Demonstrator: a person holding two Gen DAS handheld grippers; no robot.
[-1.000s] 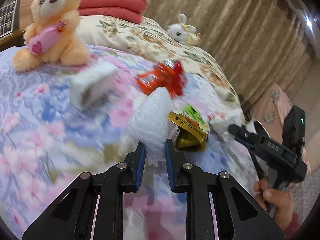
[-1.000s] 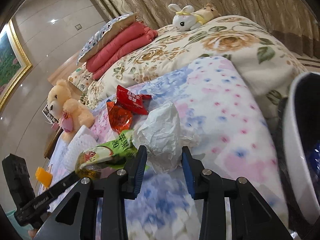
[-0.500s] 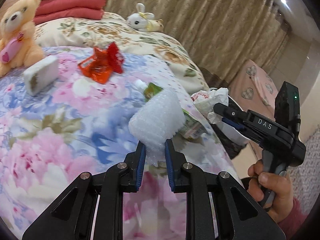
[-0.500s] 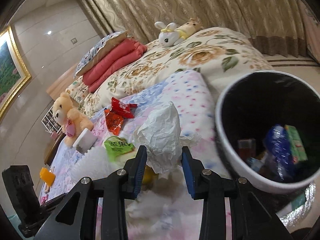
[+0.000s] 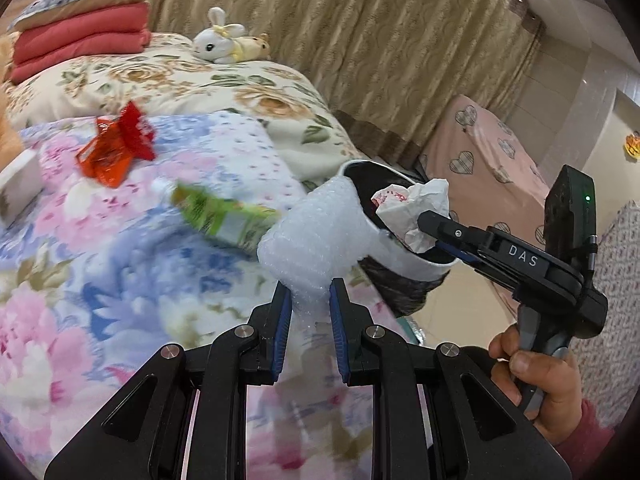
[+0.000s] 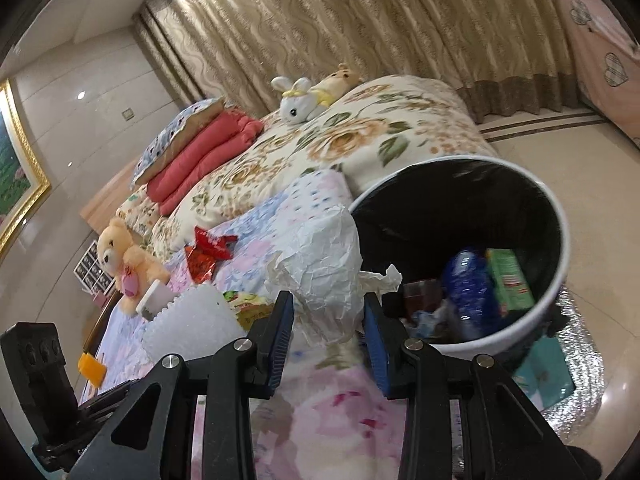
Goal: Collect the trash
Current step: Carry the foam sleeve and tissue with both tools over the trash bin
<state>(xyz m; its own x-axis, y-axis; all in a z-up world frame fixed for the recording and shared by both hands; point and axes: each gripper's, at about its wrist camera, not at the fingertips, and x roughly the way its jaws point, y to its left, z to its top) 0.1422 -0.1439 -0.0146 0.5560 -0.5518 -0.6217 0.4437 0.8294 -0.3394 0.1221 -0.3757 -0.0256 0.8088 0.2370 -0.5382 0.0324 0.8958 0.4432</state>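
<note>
White bubble wrap (image 5: pixel 316 236), a rolled wad, is pinched at its lower end between the narrow blue-padded jaws of the left gripper (image 5: pixel 308 304); its long axis rises away from the fingers and leans toward the bin (image 5: pixel 416 264) beside the bed (image 5: pixel 100 280). Crumpled paper (image 6: pixel 324 268), clamped between the right gripper (image 6: pixel 326 316) jaws, stands roughly upright just beside the bin rim; in the left view its red-printed upper part lies over the bin mouth, the print too small to read. The right gripper body bears the letters "DAS", with a hand (image 5: pixel 540 376) around its handle. Inside the bin lie a blue bottle (image 6: pixel 472 292) and a green carton (image 6: pixel 512 284), labels blurred. On the bed, a green wrapper (image 5: pixel 224 220) lies lengthwise toward the bin, and red wrappers (image 5: pixel 116 148) sit farther back.
</note>
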